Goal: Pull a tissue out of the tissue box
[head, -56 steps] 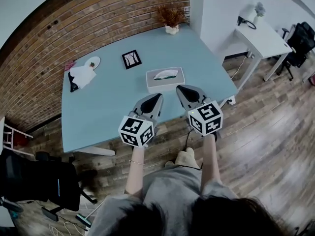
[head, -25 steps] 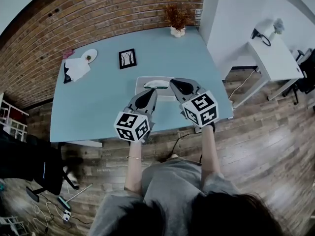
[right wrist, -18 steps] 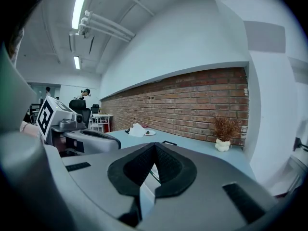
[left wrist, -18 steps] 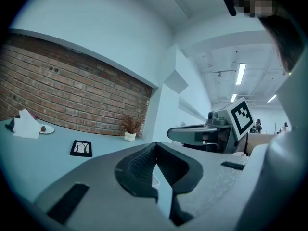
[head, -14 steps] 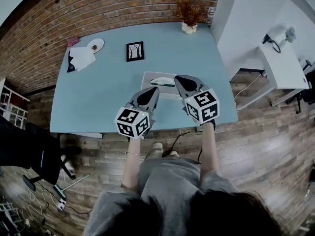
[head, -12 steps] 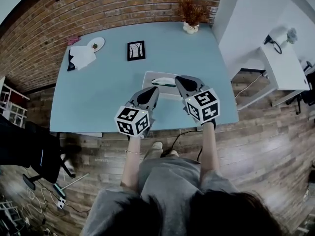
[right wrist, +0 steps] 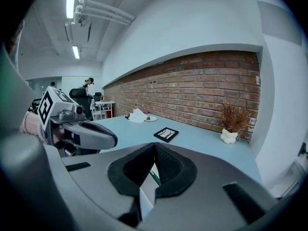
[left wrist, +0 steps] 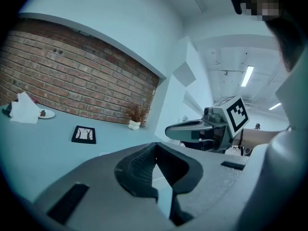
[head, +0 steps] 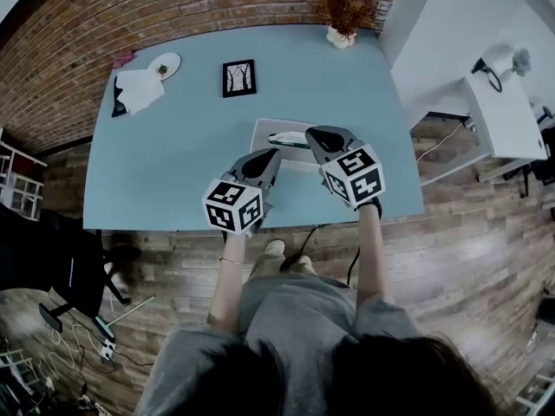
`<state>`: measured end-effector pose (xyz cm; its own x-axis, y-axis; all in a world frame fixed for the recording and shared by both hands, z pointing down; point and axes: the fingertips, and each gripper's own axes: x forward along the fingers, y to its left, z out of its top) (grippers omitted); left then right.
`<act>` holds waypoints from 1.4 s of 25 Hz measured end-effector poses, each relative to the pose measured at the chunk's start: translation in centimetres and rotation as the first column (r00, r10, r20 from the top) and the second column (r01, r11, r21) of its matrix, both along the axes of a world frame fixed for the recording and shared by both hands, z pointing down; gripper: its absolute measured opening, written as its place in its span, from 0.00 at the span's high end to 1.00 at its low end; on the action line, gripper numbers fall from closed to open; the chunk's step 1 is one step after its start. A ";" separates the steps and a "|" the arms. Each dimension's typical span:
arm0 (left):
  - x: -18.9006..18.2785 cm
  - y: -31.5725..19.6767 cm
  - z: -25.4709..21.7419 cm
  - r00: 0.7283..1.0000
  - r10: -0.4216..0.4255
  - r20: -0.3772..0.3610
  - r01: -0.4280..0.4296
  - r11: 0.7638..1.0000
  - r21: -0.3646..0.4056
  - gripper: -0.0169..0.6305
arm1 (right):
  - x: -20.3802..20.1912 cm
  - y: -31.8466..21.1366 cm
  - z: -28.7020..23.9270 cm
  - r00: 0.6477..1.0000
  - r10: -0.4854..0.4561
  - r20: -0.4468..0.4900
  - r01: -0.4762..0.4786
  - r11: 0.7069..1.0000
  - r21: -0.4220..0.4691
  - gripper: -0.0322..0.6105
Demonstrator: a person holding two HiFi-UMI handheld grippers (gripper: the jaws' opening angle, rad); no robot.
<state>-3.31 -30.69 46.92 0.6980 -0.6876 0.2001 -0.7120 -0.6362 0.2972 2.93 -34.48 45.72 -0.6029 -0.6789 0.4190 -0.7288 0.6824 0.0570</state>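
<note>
The white tissue box (head: 276, 130) lies on the light blue table (head: 173, 172), a tissue with green print showing at its top slot. My left gripper (head: 267, 156) hovers just short of the box's near left corner, jaws shut and empty. My right gripper (head: 316, 134) hangs over the box's right part, also shut with nothing in it. In the right gripper view the box (right wrist: 147, 190) shows only as a white and green sliver behind the closed jaws (right wrist: 155, 146). The left gripper view shows its own jaws (left wrist: 155, 146) closed, with the right gripper (left wrist: 192, 129) beside them.
A black picture frame (head: 238, 77) lies beyond the box. A dried plant in a white pot (head: 344, 11) stands at the far right corner. A white cloth (head: 137, 89) and small plate (head: 162, 64) sit far left. The brick wall runs behind; a white desk (head: 486, 85) stands right.
Both grippers have moved forward and down toward the tissue box, and their tips now overlap it. Both stayed shut.
</note>
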 end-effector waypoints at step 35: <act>-0.3 -2.9 6.3 1.000 0.003 0.003 -0.002 0.984 -0.178 0.97 | -2.3 -3.9 10.1 0.915 -0.279 -0.292 0.208 0.945 -0.251 0.76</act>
<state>-3.57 -33.57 53.21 0.6989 -0.6388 0.3215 -0.7115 -0.5752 0.4037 0.64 -38.42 55.85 -0.5475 -0.4028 0.7335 -0.5050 0.8580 0.0942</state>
